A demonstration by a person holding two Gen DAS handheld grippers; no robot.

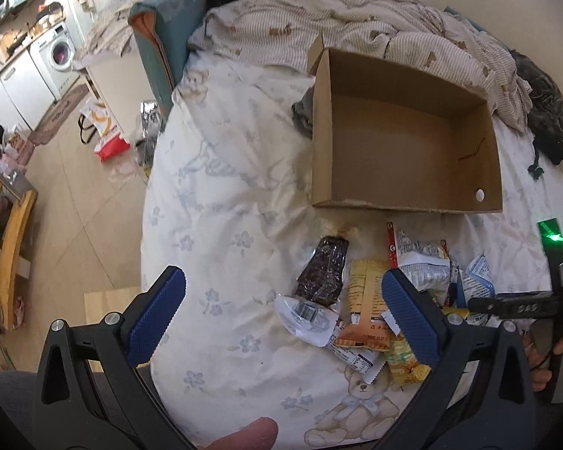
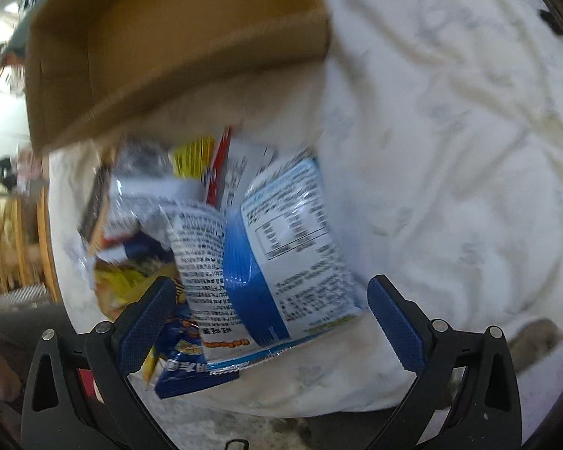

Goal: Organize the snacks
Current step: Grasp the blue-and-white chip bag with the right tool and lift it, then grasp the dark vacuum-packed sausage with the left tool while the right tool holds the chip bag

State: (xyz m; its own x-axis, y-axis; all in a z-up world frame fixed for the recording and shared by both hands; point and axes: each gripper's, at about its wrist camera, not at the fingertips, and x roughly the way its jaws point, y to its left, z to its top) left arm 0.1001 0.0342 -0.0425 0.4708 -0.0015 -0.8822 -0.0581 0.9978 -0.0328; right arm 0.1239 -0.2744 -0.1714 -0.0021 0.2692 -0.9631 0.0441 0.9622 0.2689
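An empty brown cardboard box (image 1: 405, 142) sits on the white bed cover, also seen in the right wrist view (image 2: 161, 37). A pile of snack packets lies just in front of it: a dark bar (image 1: 324, 272), an orange packet (image 1: 366, 300), a white packet (image 1: 424, 262). My left gripper (image 1: 281, 311) is open above the bed, near the pile's left side. My right gripper (image 2: 270, 318) is open, its fingers on either side of a blue and white packet (image 2: 292, 258) on the pile; the view is blurred. It also shows in the left wrist view (image 1: 514, 305).
A rumpled striped blanket (image 1: 356, 26) and dark cloth (image 1: 544, 112) lie behind the box. The bed edge drops to the floor on the left, where a red and white bag (image 1: 105, 131) lies. A wooden chair (image 1: 7, 247) stands far left.
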